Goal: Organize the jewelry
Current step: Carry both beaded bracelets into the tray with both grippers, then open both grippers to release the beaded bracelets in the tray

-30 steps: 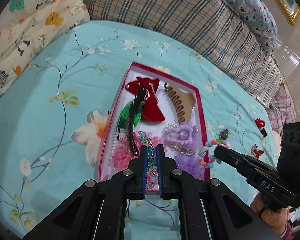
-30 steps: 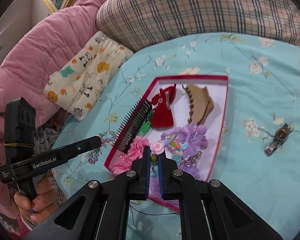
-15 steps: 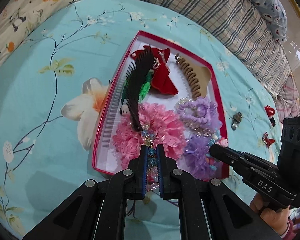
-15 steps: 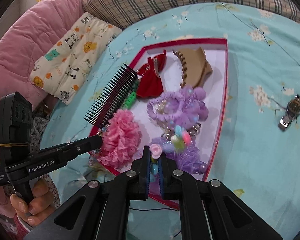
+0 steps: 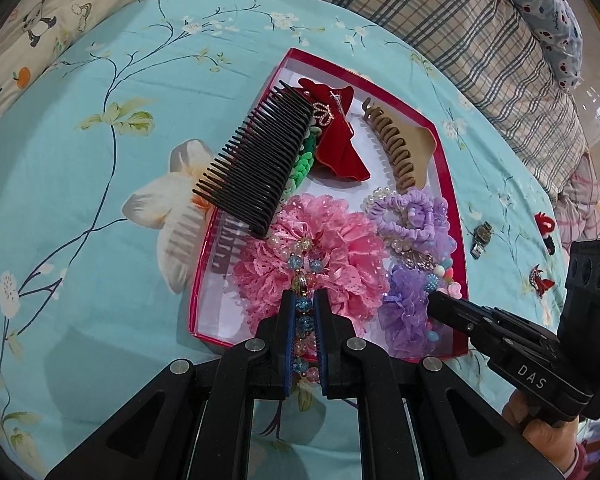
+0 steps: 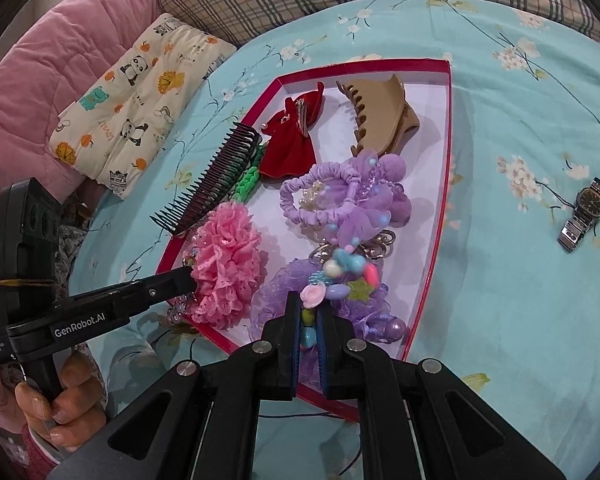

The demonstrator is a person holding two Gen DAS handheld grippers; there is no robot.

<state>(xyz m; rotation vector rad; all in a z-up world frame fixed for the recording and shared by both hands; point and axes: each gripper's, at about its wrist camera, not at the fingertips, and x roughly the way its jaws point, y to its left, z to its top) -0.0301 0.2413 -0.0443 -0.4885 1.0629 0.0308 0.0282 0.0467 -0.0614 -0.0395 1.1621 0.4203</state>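
Both grippers have been lowered toward the red tray (image 5: 456,216), so the tray now looks bigger and closer than it did a second ago.

Nearest, at 6 o'clock in the left wrist view, the left gripper (image 5: 304,300) is seen with its fingers pinching a blue bead bracelet (image 5: 303,276). The bracelet's free end is draped on the pink lace scrunchie (image 5: 340,256), inside the tray. In the right wrist view the right gripper (image 6: 309,304) is seen at 6 o'clock, its fingers pinching a pastel charm bracelet (image 6: 340,276). That bracelet is hung over the purple scrunchies (image 6: 340,200) on the tray's right side.

Farther off, a black comb (image 5: 260,164) is leaned over the tray's left rim at 10 o'clock. Behind it a red bow clip (image 5: 336,140) and a tan claw clip (image 5: 400,148) are laid at 12 o'clock. A wristwatch (image 6: 584,212) is left out on the bed sheet (image 5: 80,200) at 3 o'clock.

Both bracelets seem to be nearly set down. The fingers may be spread next, so the bracelets are left in the tray. The watch likely needs to be picked up after that.
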